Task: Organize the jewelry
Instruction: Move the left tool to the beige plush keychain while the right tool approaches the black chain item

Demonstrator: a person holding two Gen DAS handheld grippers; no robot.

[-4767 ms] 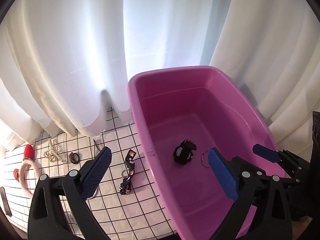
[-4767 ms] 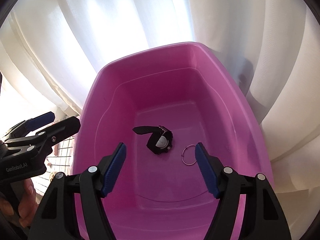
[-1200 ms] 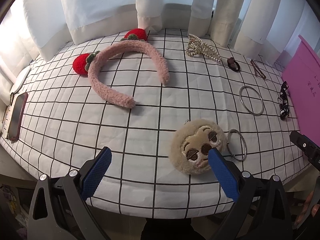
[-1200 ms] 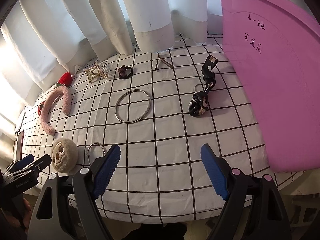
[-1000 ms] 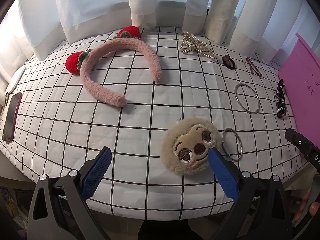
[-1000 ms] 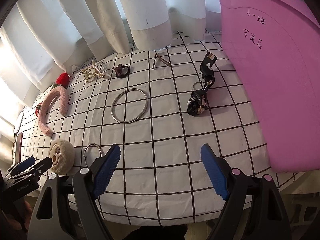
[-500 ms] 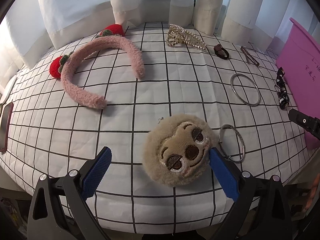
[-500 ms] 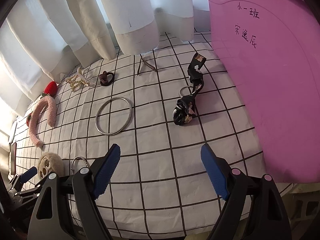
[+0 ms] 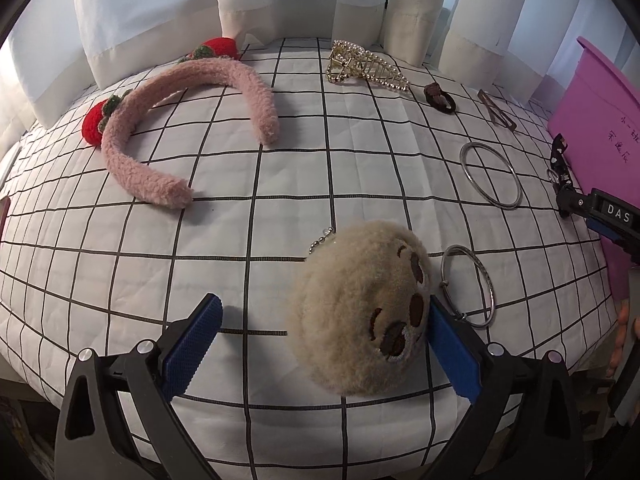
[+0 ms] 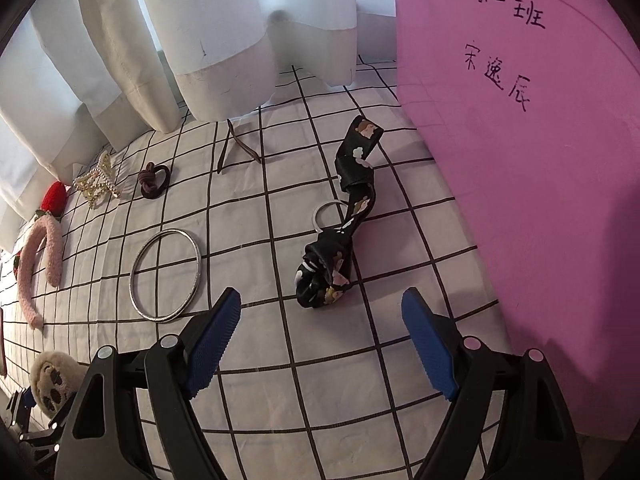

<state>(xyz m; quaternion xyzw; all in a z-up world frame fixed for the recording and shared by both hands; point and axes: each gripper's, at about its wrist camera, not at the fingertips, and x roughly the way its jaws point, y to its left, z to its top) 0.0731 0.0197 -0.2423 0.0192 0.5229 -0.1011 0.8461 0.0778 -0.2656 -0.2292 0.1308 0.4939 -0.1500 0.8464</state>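
A beige plush face keychain lies on the checked cloth between the fingers of my left gripper. It sits close against the right pad, with a wide gap to the left pad, and the gripper is open. In the right wrist view, a black patterned strap with a metal ring lies beside the pink bin. My right gripper is open, with the strap's knotted lower end just beyond its fingertips and nothing held.
On the cloth lie a pink headband with red strawberries, a gold pearl hair claw, a brown hair tie, a brown clip, a large silver bangle and a smaller one. White curtains hang behind.
The left gripper has sunk toward the plush keychain, which now sits between its fingers. The right gripper has moved closer to the black strap and the bin. Both have stayed open.
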